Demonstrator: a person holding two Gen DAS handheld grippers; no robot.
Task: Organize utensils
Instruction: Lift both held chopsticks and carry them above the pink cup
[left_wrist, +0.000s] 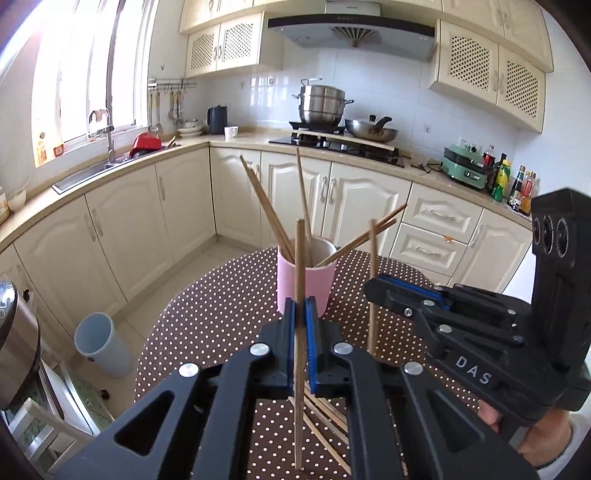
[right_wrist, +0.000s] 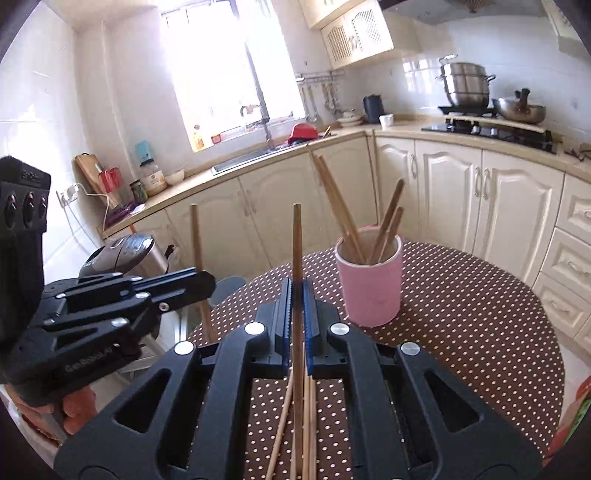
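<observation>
1. The left gripper (left_wrist: 300, 310) fills the lower middle of its own view; its jaws are closed on one wooden chopstick (left_wrist: 300, 266), which stands nearly upright between the blue pads.
2. The right gripper (right_wrist: 297, 295) sits at the lower middle of its own view, jaws likewise closed on a second chopstick (right_wrist: 296, 251), also nearly upright.
3. In the left view the right gripper shows at the right edge, with its chopstick sticking up at centre right.
4. A pink cup (left_wrist: 306, 284) stands on the worktop (left_wrist: 207, 317), a round top with a brown dotted cloth, just beyond the left jaws at frame centre; in the right view it is right of centre.
5. Several chopsticks lean out of the cup in different directions.
6. More loose chopsticks (right_wrist: 306, 417) lie flat on the cloth at the bottom centre, under the grippers.
</observation>
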